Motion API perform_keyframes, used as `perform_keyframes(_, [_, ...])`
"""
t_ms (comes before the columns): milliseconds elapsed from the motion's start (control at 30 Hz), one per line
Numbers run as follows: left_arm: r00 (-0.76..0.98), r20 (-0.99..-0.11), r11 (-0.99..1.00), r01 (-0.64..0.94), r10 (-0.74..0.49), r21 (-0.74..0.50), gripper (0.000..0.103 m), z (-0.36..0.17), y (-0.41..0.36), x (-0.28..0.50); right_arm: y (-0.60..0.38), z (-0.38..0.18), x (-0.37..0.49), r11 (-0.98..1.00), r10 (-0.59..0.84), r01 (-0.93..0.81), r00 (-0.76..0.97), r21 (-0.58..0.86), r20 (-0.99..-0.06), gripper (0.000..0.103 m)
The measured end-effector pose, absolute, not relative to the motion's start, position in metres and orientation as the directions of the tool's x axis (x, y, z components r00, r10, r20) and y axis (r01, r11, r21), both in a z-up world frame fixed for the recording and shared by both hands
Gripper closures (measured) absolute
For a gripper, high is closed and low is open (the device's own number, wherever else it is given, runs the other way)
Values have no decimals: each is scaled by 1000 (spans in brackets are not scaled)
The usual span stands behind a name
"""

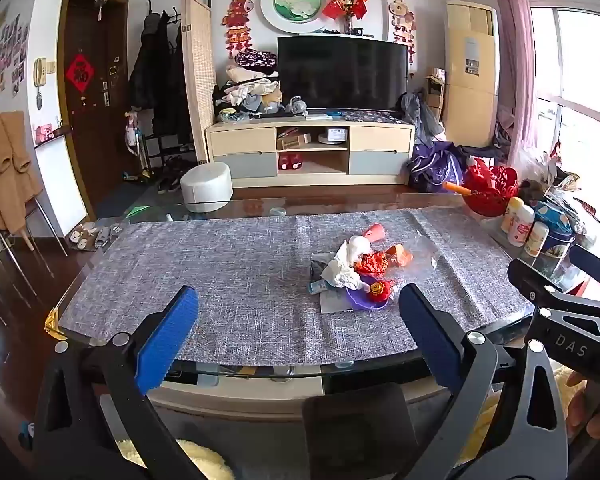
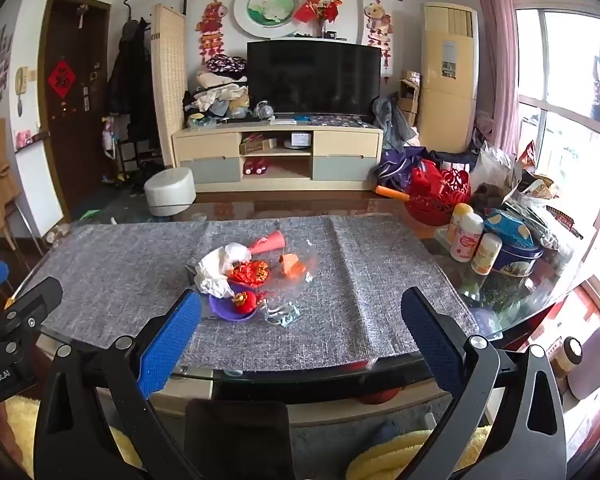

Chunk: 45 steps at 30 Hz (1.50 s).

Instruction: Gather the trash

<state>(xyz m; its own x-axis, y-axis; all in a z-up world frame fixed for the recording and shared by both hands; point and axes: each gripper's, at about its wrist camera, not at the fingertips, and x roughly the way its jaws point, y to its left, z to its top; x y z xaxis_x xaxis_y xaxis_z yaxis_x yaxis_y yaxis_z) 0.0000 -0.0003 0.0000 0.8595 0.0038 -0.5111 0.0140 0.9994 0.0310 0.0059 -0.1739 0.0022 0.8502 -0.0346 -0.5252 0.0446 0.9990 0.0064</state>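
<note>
A heap of trash (image 1: 356,270) lies on the grey table mat (image 1: 220,280): crumpled white tissue (image 1: 346,262), red and orange wrappers (image 1: 374,262), a pink paper cone (image 1: 374,234) and a purple dish (image 1: 366,302). The right wrist view shows the same heap (image 2: 248,276), with the tissue (image 2: 220,266), the purple dish (image 2: 230,308) and clear plastic (image 2: 282,314). My left gripper (image 1: 298,320) is open and empty, hovering over the table's near edge short of the heap. My right gripper (image 2: 300,320) is open and empty, also short of the heap.
Bottles (image 2: 466,238), a blue tin (image 2: 514,254) and a red basket (image 2: 440,194) crowd the table's right end. The glass table edge (image 2: 300,374) runs just under both grippers. A dark chair back (image 1: 356,428) stands below. A TV cabinet (image 1: 310,152) is behind.
</note>
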Motion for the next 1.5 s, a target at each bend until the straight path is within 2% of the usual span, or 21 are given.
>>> perform_keyframes(1500, [862, -507, 1000, 10, -1, 15, 8, 4, 0, 4, -175, 4, 10, 999, -34, 48, 852, 14, -523, 3])
